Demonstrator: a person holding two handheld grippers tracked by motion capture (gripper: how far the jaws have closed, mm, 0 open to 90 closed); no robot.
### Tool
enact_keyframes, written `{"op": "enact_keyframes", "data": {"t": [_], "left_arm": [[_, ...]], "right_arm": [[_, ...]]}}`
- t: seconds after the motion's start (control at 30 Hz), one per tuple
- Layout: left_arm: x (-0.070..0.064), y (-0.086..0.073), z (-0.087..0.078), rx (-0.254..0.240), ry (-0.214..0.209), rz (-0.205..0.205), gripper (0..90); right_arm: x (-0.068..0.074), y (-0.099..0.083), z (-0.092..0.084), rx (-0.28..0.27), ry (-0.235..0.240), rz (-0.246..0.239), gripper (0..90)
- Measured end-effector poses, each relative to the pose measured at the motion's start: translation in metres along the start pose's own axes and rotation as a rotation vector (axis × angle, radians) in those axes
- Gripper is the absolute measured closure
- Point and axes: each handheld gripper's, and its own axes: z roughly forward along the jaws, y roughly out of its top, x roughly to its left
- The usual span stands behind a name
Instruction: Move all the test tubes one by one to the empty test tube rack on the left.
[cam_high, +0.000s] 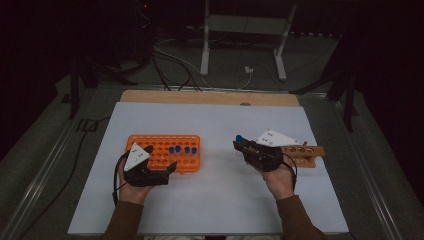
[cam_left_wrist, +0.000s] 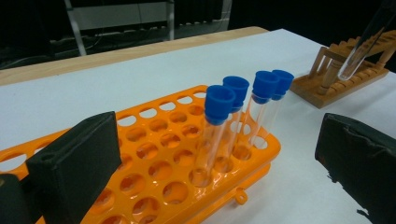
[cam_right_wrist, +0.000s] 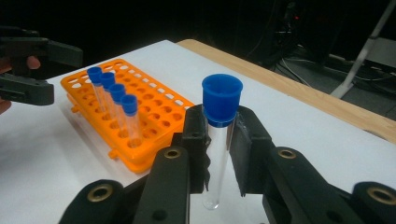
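A: From the high view, the right tool (cam_high: 239, 143) is clamped on a blue-capped test tube (cam_high: 239, 138), carried between the wooden rack (cam_high: 306, 154) just behind that tool and the orange rack (cam_high: 150, 146) well off to its side. Four capped tubes (cam_high: 179, 149) stand in the orange rack, so I'd judge the move partly done. I can't make out any tubes in the wooden rack.

B: And the left tool (cam_high: 170, 167)?

A: Jaws spread, resting at the orange rack's near edge. The left gripper view confirms it: nothing between the jaws, the four tubes (cam_left_wrist: 243, 116) just ahead in the orange rack (cam_left_wrist: 159, 172).

B: Right gripper view?

A: The pads grip the tube (cam_right_wrist: 219, 140) just under its cap, upright, its base hanging above the table (cam_right_wrist: 303, 126).

B: Surroundings?

A: White sheet over a wooden table, a dark room, cables and a metal stand on the floor beyond.
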Motion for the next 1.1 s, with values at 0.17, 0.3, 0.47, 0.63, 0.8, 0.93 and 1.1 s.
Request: {"op": "enact_keyframes", "data": {"t": [0.17,0.3,0.47,0.63,0.8,0.93,1.1], "left_arm": [[-0.002,0.001,0.001,-0.001,-0.004,0.005,0.8],[-0.005,0.004,0.001,-0.005,-0.017,0.011,1.5],[-0.012,0.007,0.003,-0.002,-0.024,0.031,2.8],[-0.02,0.01,0.007,0.003,-0.039,0.048,3.7],[-0.032,0.014,0.014,0.004,-0.075,0.072,7.0],[-0.04,0.016,0.015,-0.007,-0.035,0.095,7.9],[-0.037,0.017,0.01,-0.034,-0.029,0.093,15.6]], "right_arm": [[0.004,0.001,0.004,-0.006,0.024,0.007,77.3],[0.009,0.001,0.008,-0.003,0.048,0.01,77.2],[0.018,0.001,0.013,0.0,0.07,0.001,77.2],[0.024,0.002,0.019,-0.001,0.096,0.004,77.2],[0.033,0.003,0.026,0.002,0.134,0.008,77.2],[0.044,0.003,0.032,0.001,0.181,0.016,77.3],[0.053,0.005,0.038,0.0,0.201,0.005,77.3]]}}
